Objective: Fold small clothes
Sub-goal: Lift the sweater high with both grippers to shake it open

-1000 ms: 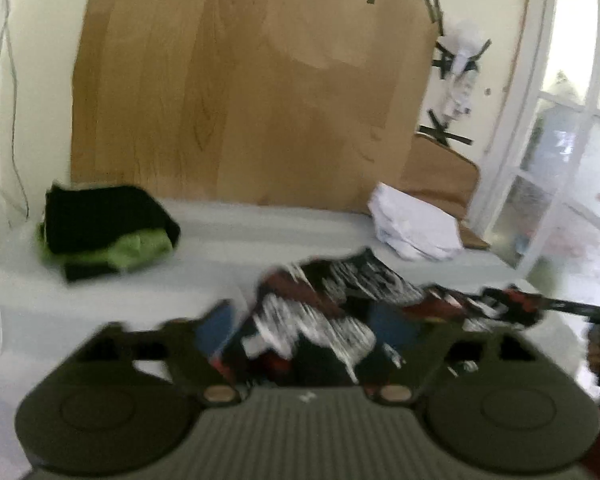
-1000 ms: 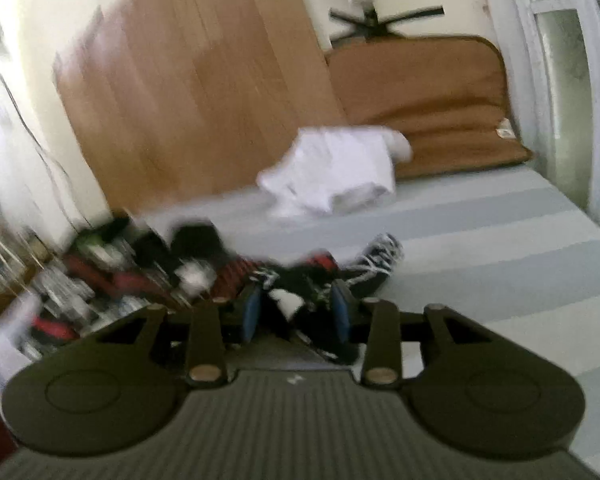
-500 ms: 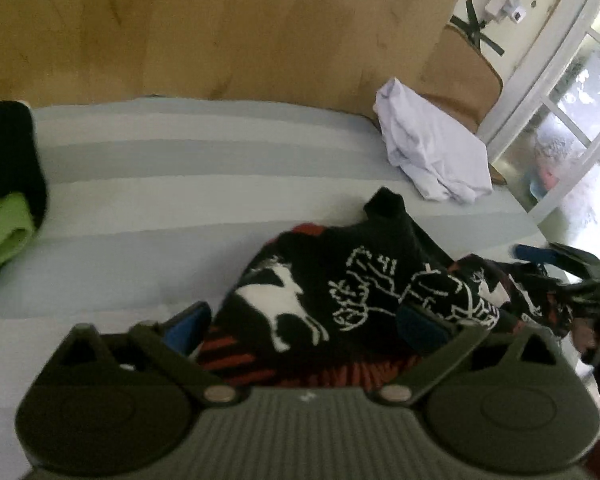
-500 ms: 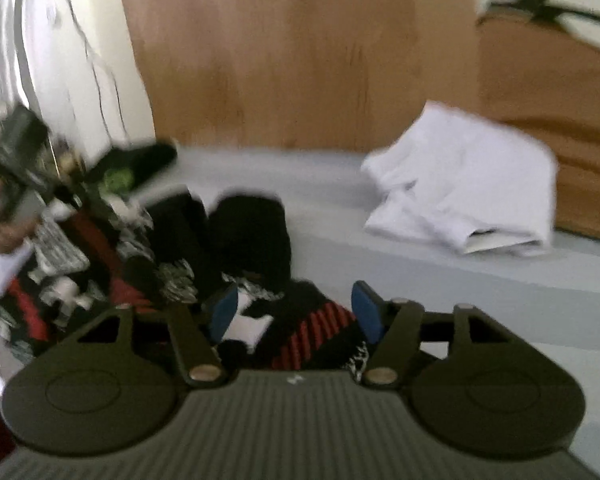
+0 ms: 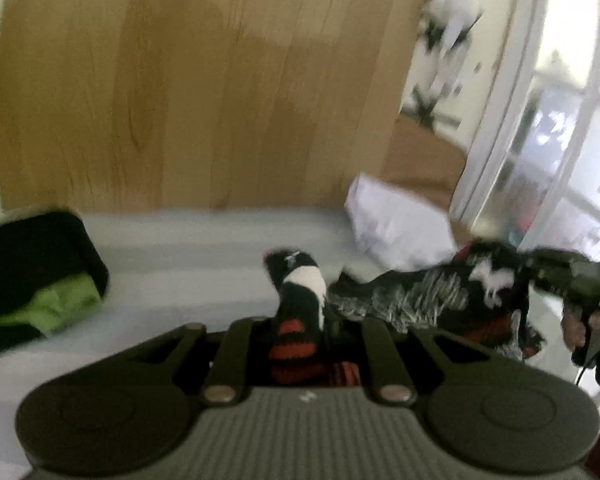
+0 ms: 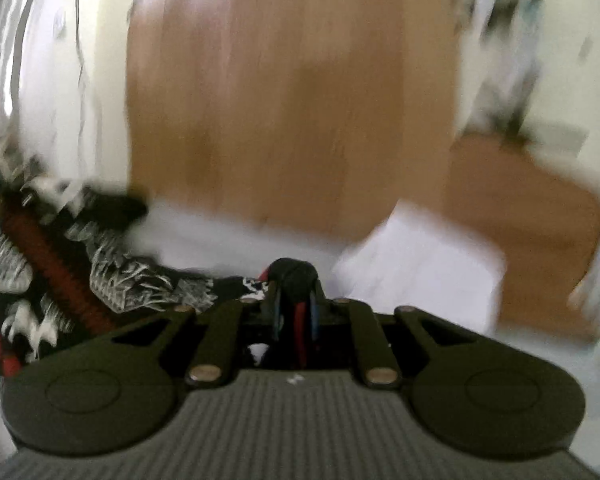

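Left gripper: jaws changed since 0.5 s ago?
Yes. The left gripper has shut on the patterned garment and lifted it off the striped bed.

The right tool [image 6: 294, 312] is clamped on a bunched edge of the black, red and white patterned garment [image 6: 60, 264], its blue pads pressed close against the cloth. From there the garment stretches away to the left, lifted off the pale bed [image 6: 236, 240]. A folded white cloth [image 6: 424, 268] lies just right of the tool, before a wooden headboard [image 6: 284, 112]. A brown cushion [image 6: 528, 220] leans further right. Everything is blurred.
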### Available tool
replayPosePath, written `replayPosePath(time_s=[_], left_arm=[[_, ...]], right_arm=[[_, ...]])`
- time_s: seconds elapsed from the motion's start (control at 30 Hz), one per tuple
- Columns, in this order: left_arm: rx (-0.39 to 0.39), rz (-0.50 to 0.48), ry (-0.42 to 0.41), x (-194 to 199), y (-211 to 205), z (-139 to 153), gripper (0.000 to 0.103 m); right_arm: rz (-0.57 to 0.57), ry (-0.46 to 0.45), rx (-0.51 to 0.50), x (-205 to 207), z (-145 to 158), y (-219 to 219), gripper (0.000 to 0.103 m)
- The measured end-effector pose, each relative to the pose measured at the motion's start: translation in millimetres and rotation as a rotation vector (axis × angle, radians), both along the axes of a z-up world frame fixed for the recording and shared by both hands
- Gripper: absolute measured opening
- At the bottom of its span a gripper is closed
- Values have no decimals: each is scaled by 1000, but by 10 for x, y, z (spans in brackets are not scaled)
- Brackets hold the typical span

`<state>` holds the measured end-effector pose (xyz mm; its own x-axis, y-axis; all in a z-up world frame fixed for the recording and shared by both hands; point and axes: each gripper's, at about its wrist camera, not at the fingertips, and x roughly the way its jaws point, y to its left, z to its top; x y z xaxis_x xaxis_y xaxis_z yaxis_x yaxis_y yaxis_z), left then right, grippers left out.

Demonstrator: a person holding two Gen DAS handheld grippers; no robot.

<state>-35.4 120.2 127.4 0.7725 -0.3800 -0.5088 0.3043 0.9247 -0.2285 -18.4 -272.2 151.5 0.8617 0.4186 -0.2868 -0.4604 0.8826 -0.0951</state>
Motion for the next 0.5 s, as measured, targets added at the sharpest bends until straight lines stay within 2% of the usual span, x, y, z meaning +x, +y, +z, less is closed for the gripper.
replayPosePath(time_s=[0.07, 0.2, 0.3, 0.4, 0.5], left_arm=[[8, 29, -73, -231, -17, 192, 12], [-31, 65, -238, -706, -50, 722, 12], [-18, 92, -409, -1171, -115, 1155, 11], [21, 155, -581, -1637, -238, 1582, 11], [45, 220, -725, -1981, -369, 1919, 11]], right_arm=[[-30, -136, 30, -208, 307, -28, 16], [-39, -372, 96, -619, 854, -8, 16], [-38, -540, 128, -945, 1191, -30, 16], [-50, -680, 148, -1176, 1533, -43, 16], [-50, -760, 180, -1302, 1858, -52, 16]])
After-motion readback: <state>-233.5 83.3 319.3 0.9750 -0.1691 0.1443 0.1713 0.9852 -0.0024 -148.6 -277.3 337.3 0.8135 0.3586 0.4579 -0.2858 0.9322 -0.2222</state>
